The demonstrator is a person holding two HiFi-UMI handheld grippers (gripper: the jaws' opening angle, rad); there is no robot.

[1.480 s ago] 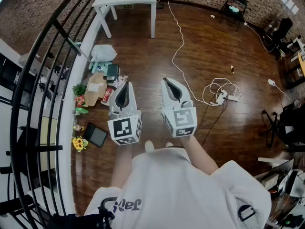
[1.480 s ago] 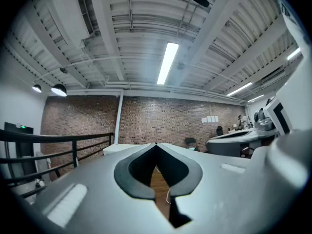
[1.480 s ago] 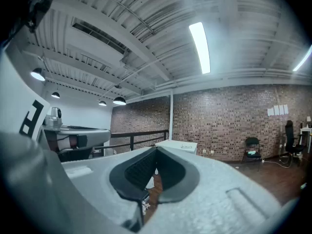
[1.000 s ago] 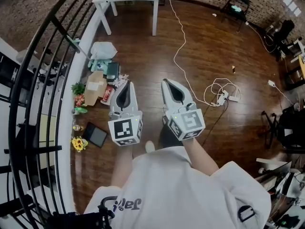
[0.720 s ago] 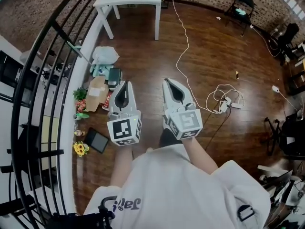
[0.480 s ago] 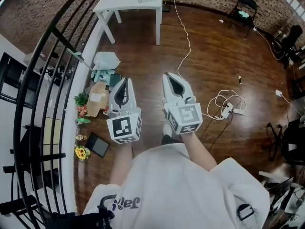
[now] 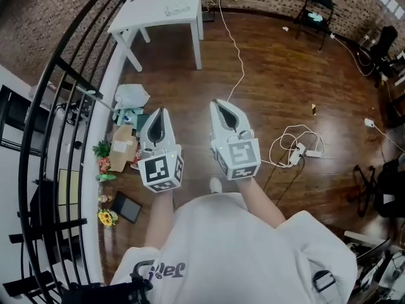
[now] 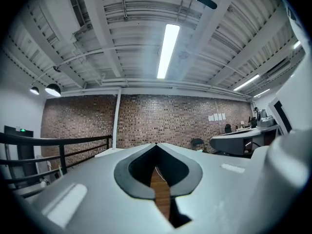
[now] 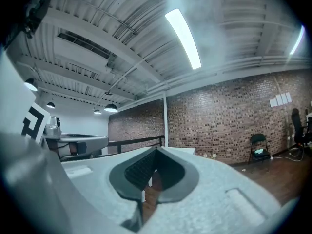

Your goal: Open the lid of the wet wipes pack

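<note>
I hold both grippers level in front of me over a dark wooden floor. In the head view my left gripper (image 7: 157, 111) and right gripper (image 7: 216, 104) are side by side, both shut with nothing between the jaws. A white table (image 7: 142, 14) stands ahead at the upper left. A small pale flat object (image 7: 176, 9) lies on it, too small to tell what it is. In the left gripper view, the left gripper (image 8: 156, 145) points at a brick wall, and the right gripper (image 9: 156, 150) does the same in the right gripper view. No wet wipes pack can be made out for certain.
A black railing (image 7: 60, 138) runs along the left. Beside it lie a plastic bag (image 7: 131, 95), a cardboard box (image 7: 121, 148), flowers (image 7: 105, 217) and a dark tablet (image 7: 127, 208). A white cable (image 7: 237, 46) crosses the floor to a power strip (image 7: 297, 154). A folding chair (image 7: 314, 6) stands far right.
The person has walked toward the white table, which now sits lower and nearer in the head view. The floor clutter has slid back. Both grippers stay shut and side by side.
</note>
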